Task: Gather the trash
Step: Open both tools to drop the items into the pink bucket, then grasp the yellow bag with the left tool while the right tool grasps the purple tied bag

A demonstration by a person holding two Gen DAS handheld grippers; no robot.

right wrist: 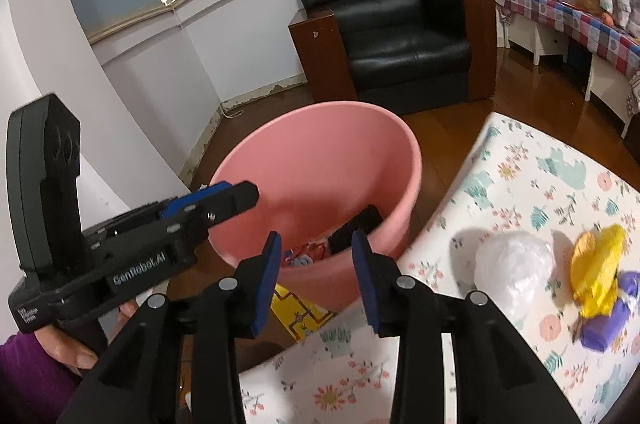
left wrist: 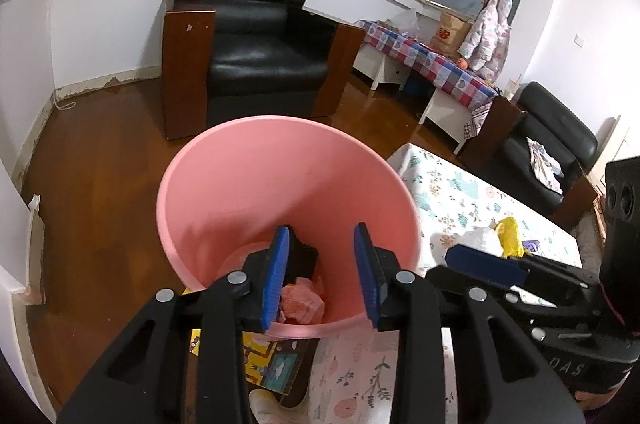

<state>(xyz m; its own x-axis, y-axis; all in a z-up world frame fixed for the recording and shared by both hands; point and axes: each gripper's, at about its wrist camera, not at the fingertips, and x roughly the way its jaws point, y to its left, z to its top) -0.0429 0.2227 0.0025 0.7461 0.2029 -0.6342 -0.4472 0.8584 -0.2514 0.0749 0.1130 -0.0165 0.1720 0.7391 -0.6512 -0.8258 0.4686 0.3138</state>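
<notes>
The left gripper (left wrist: 322,276) is held over the mouth of the pink bin (left wrist: 224,192), fingers (left wrist: 276,276) spread apart and gripping nothing. The bin stands on the wooden floor (left wrist: 100,144) against the corner of the floral tabletop (right wrist: 540,184). Inside it lie pink crumpled paper (left wrist: 302,302) and a black item (left wrist: 302,256). The right gripper (right wrist: 316,276) is held just beside the bin rim, fingers (right wrist: 266,280) released and empty. On the tabletop rest a white plastic wad (right wrist: 514,264), a yellow wrapper (right wrist: 598,268) and a purple scrap (right wrist: 608,320), close together.
</notes>
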